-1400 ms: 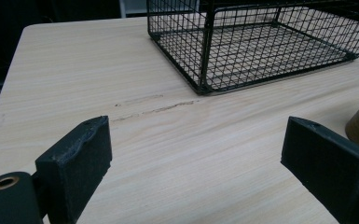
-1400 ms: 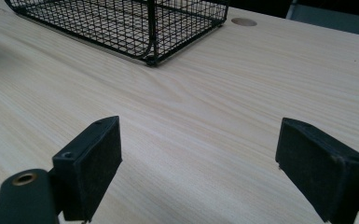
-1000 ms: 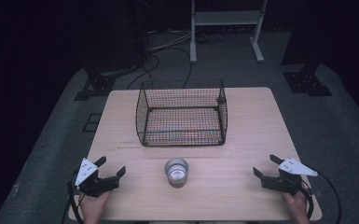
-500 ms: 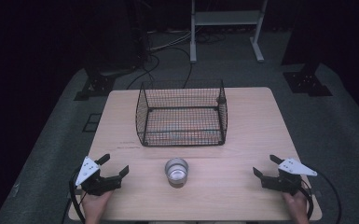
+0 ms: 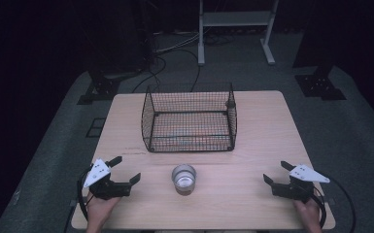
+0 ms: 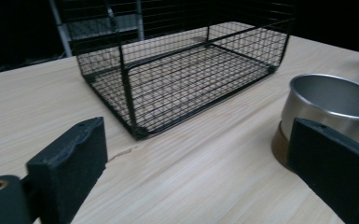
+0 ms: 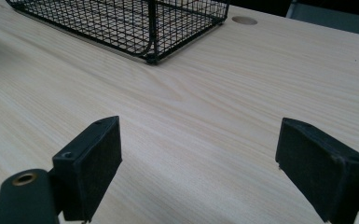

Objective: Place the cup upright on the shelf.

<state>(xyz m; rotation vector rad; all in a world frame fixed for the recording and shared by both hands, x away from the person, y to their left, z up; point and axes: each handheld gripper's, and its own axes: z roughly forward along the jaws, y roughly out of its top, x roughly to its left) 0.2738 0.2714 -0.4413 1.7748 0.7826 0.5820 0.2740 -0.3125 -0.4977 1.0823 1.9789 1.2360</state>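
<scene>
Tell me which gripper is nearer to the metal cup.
The left gripper: the metal cup stands just beside it, while the right gripper is farther off.

A black wire basket sits empty at frame centre; a small upright steel cup stands just below it, apart.

Bare table flanks the metal cup; the wire basket blocks the middle beyond.

Wooden table bears wire basket, metal cup.
</scene>
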